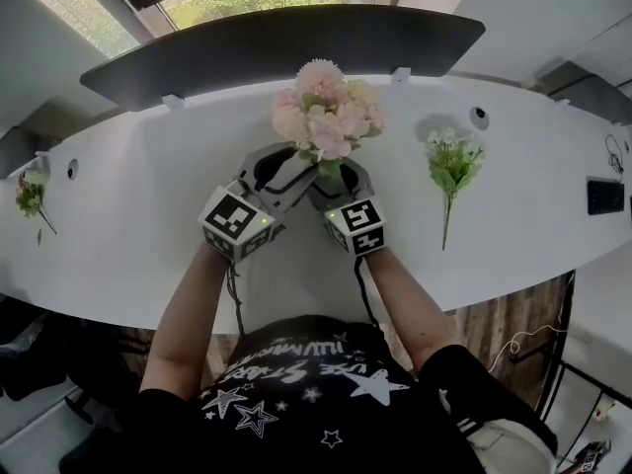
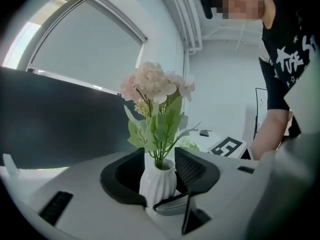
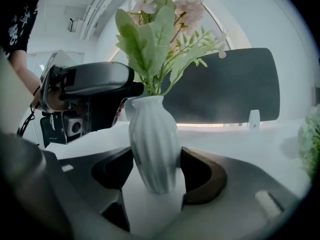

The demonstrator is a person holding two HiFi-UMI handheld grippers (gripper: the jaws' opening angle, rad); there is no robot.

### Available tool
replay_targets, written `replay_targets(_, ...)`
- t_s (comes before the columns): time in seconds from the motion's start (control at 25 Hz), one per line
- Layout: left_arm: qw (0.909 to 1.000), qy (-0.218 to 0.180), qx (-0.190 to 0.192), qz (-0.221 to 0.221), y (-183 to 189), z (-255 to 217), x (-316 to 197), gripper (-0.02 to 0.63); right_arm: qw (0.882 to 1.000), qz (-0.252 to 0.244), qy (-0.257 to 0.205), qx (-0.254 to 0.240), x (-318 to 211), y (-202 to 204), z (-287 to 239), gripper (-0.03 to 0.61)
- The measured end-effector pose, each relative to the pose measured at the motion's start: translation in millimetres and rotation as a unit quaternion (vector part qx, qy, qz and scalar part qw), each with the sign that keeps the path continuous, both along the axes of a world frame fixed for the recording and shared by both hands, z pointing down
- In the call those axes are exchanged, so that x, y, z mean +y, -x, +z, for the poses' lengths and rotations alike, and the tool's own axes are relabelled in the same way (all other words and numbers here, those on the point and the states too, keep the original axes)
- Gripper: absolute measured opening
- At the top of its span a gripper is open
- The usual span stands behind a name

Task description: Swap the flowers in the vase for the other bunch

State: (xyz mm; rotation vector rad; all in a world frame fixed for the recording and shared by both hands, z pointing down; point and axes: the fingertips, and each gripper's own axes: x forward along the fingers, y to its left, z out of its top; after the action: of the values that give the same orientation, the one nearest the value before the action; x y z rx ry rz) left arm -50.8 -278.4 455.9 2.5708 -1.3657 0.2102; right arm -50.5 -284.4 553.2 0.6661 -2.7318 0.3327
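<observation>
A bunch of pink flowers [image 1: 324, 112] stands in a white ribbed vase [image 3: 152, 144] at the middle of the white table [image 1: 148, 196]. In the head view the blooms hide the vase. My right gripper [image 3: 155, 169] is shut on the vase's body, with a pad against each side. My left gripper [image 2: 159, 173] is open; the vase [image 2: 159, 181] neck and green stems stand between its jaws without being pressed. Both grippers meet under the flowers, left gripper [image 1: 288, 171] and right gripper [image 1: 334, 181]. A second bunch, white flowers with green leaves [image 1: 452, 161], lies flat on the table to the right.
A dark curved partition [image 1: 276, 42] runs along the table's far edge. A small sprig [image 1: 30, 197] lies at the far left. A black device [image 1: 604, 196] and a small round fitting [image 1: 479, 117] sit at the right. The table's near edge runs just below my forearms.
</observation>
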Motion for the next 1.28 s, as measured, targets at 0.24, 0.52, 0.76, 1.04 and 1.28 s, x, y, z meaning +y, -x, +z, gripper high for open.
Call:
replay_targets(0.24, 1.0000, 0.003, -0.006, -0.001, -6, 1, -13, 0.186, 1.000, -0.001, -0.001, 0.002, 0, 0, 0, 0.288)
replay_targets(0.52, 0.9997, -0.012, -0.021, 0.000, -9, 3, -20, 0.184, 1.000, 0.001, -0.002, 0.005, 0, -1, 1, 0.288)
replay_targets(0.76, 0.9993, -0.016, -0.035, 0.000, -9, 11, -21, 0.104, 1.000, 0.004, 0.000, 0.000, -1, 0, -1, 0.288)
replay_targets(1.04, 0.9995, -0.020, -0.020, -0.014, -6, 4, -23, 0.063, 1.000, 0.002, -0.003, 0.008, 0, 0, 2, 0.287)
replay_targets(1.28, 0.9987, -0.040, -0.006, -0.031, -3, -14, -21, 0.059, 1.000, 0.002, -0.008, 0.003, 0, -2, 3, 0.287)
